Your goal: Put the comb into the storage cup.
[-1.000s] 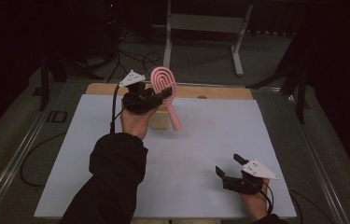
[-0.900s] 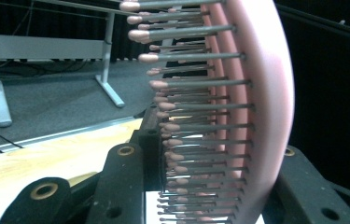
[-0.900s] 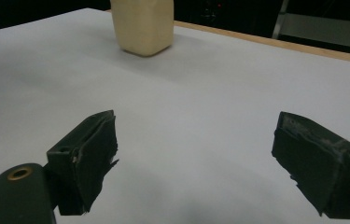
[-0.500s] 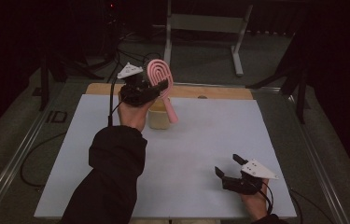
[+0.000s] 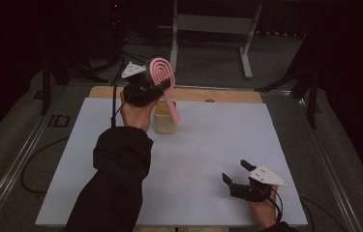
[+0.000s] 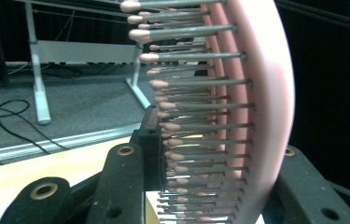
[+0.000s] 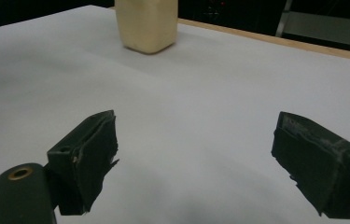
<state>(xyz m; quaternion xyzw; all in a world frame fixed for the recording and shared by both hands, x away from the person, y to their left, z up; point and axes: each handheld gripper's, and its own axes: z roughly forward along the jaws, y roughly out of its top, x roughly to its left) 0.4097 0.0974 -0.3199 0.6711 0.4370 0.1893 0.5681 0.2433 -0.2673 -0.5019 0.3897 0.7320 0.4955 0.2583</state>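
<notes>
High view: left claw (image 5: 162,87) grips the pink hairbrush (image 5: 163,81) above the cream cup (image 5: 164,121).

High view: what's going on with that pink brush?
A person holds a two-jaw gripper in each hand at a table with a white top. The left gripper is shut on a pink hairbrush, bristle head up, its handle slanting down over the open top of a cream container; whether the tip is inside I can't tell. The left gripper view shows the bristles between the jaws. The right gripper rests near the table's front right, jaws open on nothing.
</notes>
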